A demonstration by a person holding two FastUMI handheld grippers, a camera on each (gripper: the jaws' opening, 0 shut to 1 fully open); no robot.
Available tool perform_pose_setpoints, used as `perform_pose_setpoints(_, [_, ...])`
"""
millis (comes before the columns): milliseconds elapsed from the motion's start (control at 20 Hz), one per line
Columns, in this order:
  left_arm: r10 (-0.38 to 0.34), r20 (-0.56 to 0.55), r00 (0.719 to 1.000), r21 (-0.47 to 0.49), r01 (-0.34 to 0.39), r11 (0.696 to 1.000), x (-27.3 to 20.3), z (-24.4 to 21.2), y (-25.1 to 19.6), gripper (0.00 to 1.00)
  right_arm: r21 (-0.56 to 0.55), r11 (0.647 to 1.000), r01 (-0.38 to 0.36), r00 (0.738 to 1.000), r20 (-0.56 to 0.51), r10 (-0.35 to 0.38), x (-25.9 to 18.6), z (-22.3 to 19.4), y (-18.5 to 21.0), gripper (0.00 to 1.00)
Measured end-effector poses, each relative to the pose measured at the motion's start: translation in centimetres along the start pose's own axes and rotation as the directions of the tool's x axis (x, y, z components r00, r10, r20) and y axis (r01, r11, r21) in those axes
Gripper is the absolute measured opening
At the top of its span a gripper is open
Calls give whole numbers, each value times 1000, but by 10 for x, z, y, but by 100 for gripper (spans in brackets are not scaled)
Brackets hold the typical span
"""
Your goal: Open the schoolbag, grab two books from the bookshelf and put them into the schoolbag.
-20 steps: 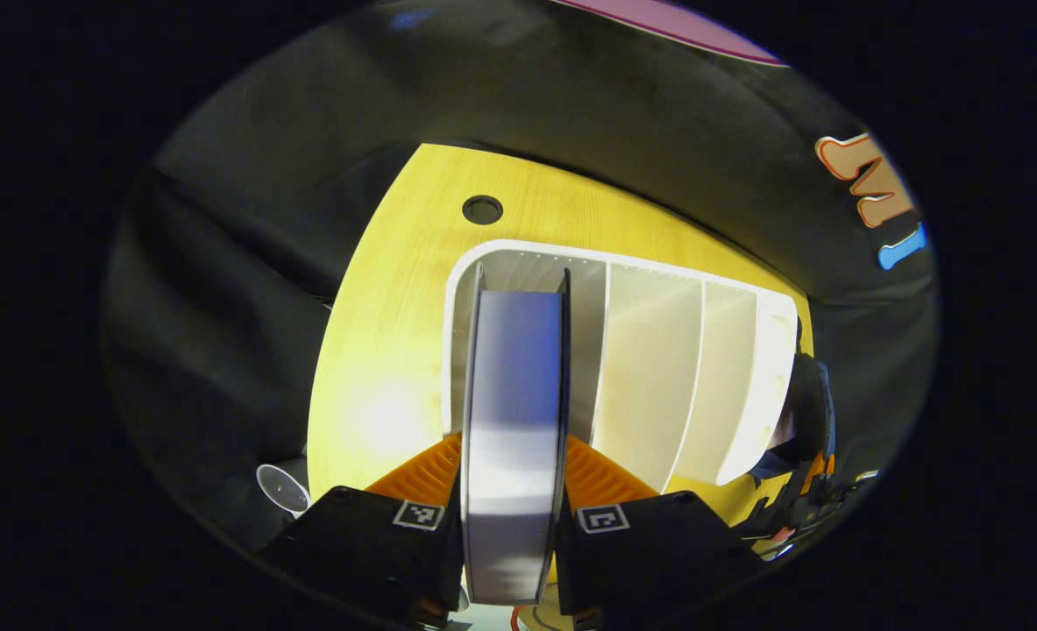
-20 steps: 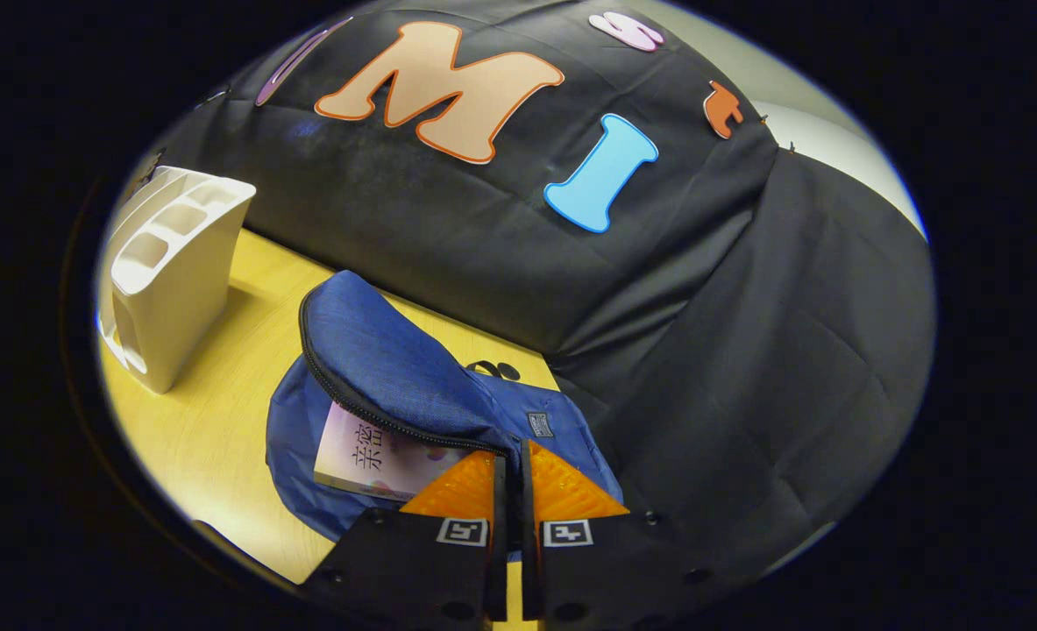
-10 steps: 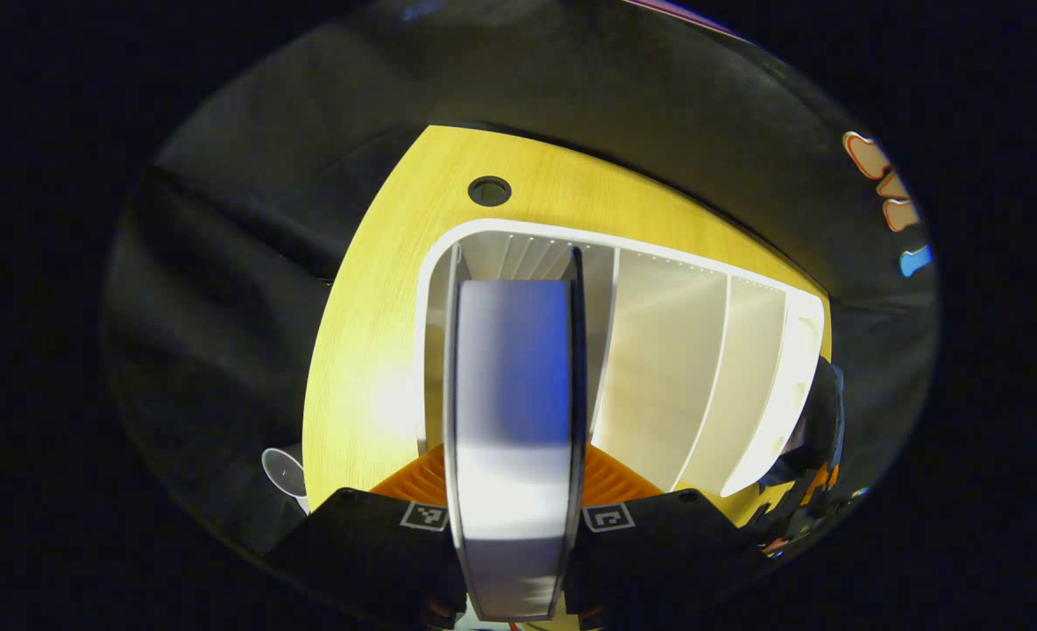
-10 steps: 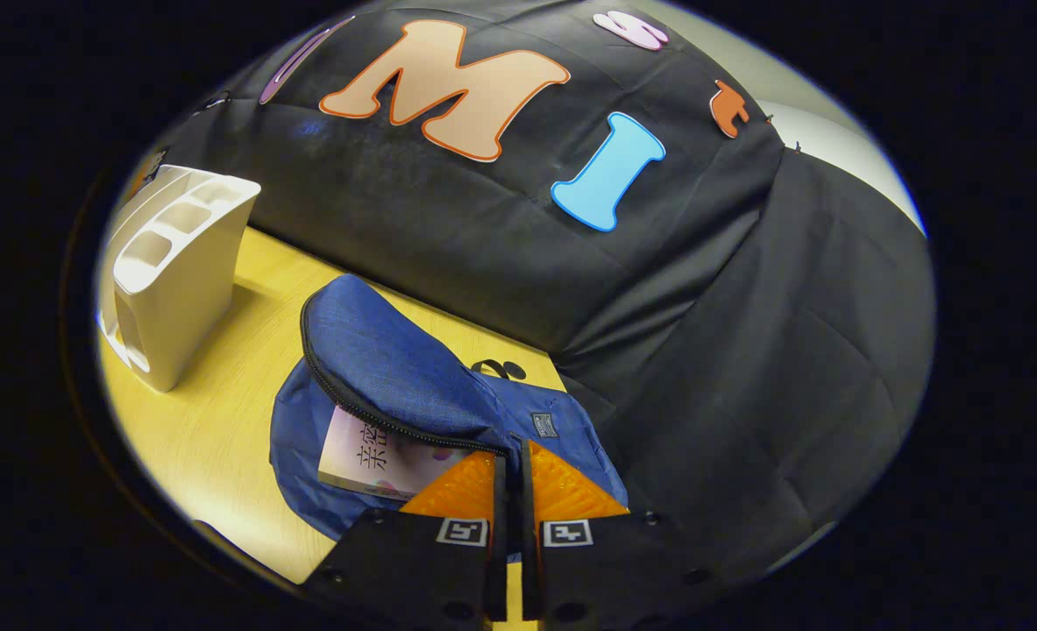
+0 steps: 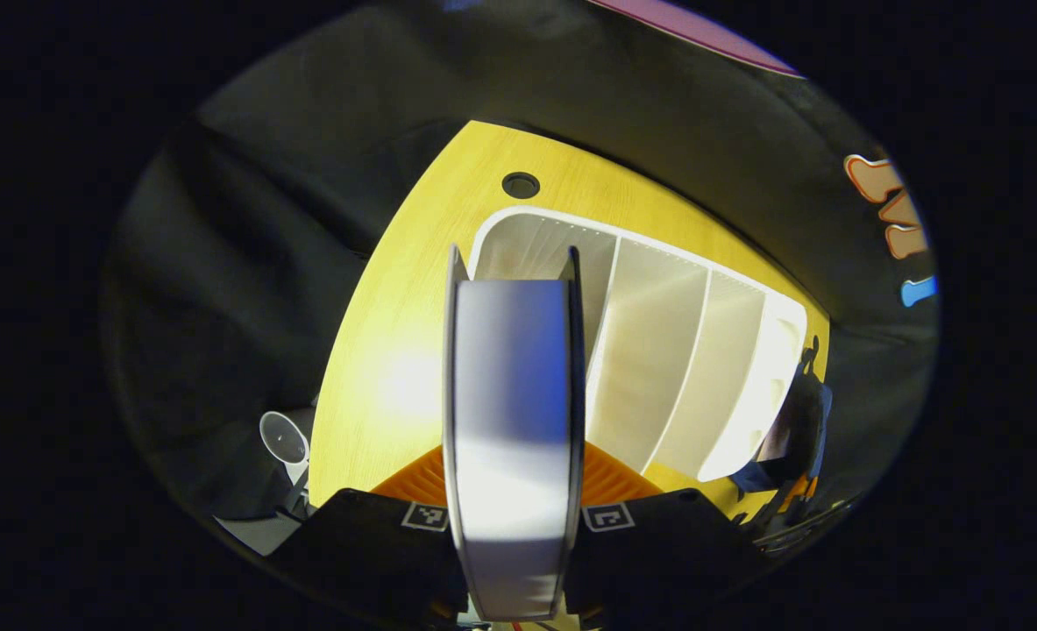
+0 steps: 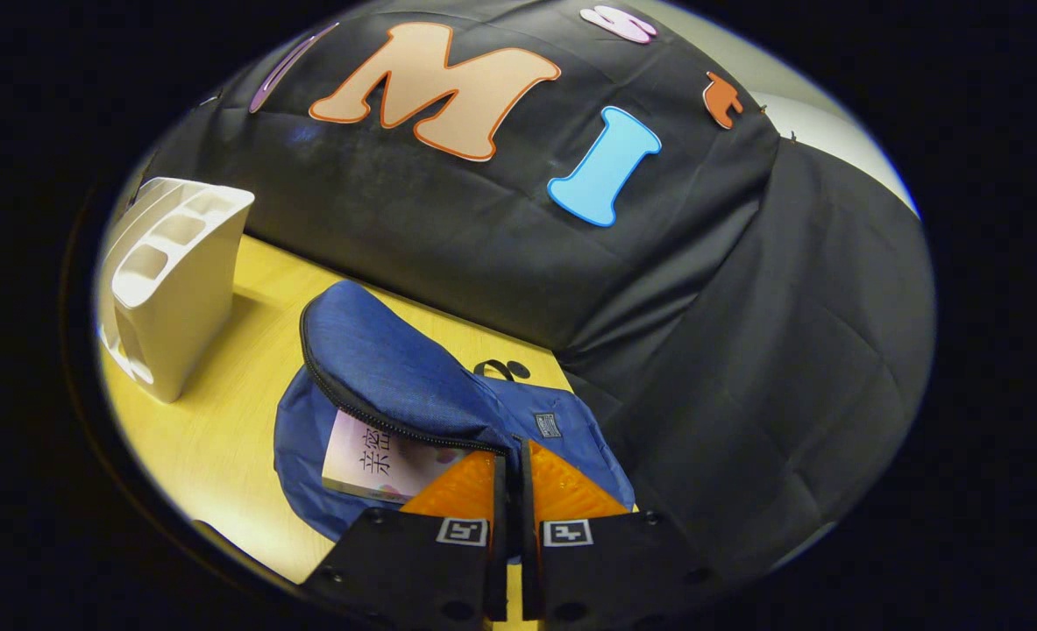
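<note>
A book (image 5: 513,421) is clamped in the left gripper (image 5: 513,491); the schoolbag (image 6: 413,386) flap is pinched by the right gripper (image 6: 509,491)

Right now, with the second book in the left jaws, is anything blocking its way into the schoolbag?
Nothing visible does. The right gripper holds the flap of the schoolbag up, and the mouth is open; the first book lies flat inside. The second book is clamped by the left gripper.

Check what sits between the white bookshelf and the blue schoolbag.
Nothing: in the right gripper view, bare yellow table separates the bookshelf from the schoolbag.
</note>
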State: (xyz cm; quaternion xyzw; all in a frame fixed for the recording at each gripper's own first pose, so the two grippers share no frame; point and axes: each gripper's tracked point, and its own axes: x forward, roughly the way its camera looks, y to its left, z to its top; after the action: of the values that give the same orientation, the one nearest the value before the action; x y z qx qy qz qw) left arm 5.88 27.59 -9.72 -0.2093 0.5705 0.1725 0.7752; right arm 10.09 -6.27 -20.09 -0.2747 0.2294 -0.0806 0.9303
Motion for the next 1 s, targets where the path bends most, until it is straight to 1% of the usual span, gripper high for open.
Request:
perform_pose_setpoints(50, [4,25,1000,-30,-3,1000,-11,-1,1,39,6,1000,-2,1000,2,2,0,0,-1,7])
perform_pose_setpoints(100, [5,45,999,-47,-3,999,-20,0,2,39,14,1000,-4,1000,1,4,1,0,-2,9])
perform_pose_setpoints(150, [4,69,998,-66,0,998,-30,0,2,39,23,1000,-7,1000,2,7,0,-1,-3,7])
perform_pose_setpoints(200, [-1,79,997,-81,8,997,-39,-2,0,39,31,999,-12,1000,4,12,0,-1,-2,7])
perform_pose_setpoints(250, [-6,95,995,-98,15,995,-49,-6,-1,39,34,999,-16,1000,7,16,1,0,-3,9])
perform_pose_setpoints(300, [-11,105,994,-100,22,995,-58,-8,-3,39,34,999,-21,1000,10,21,2,0,-2,7])
perform_pose_setpoints(400, [-23,128,992,-118,39,992,-74,-17,-7,39,34,999,-34,999,16,33,2,0,0,8])
perform_pose_setpoints(450, [-47,135,990,-138,66,988,-83,-23,-15,39,37,998,-41,999,18,41,3,0,1,9])
perform_pose_setpoints(550, [-129,133,983,-164,150,975,-100,-39,-44,39,41,998,-52,998,21,51,4,-1,1,12])
perform_pose_setpoints(600, [-161,132,978,-163,181,970,-108,-46,-59,39,41,998,-56,998,23,55,5,-1,2,9])
perform_pose_setpoints(650, [-185,137,973,-149,205,967,-115,-50,-71,39,40,997,-60,998,26,59,5,0,3,11])
perform_pose_setpoints(750, [-224,155,962,-105,242,965,-125,-56,-91,38,40,997,-64,998,30,63,5,0,2,7])
perform_pose_setpoints(800, [-252,161,954,-83,267,960,-129,-59,-107,38,43,997,-65,997,32,64,5,0,1,9])
perform_pose_setpoints(900, [-321,164,933,-47,332,942,-134,-68,-142,39,52,996,-71,997,34,70,7,0,0,9])
perform_pose_setpoints(1000, [-391,163,906,-20,399,917,-130,-77,-178,39,59,995,-79,996,36,77,6,1,0,9])
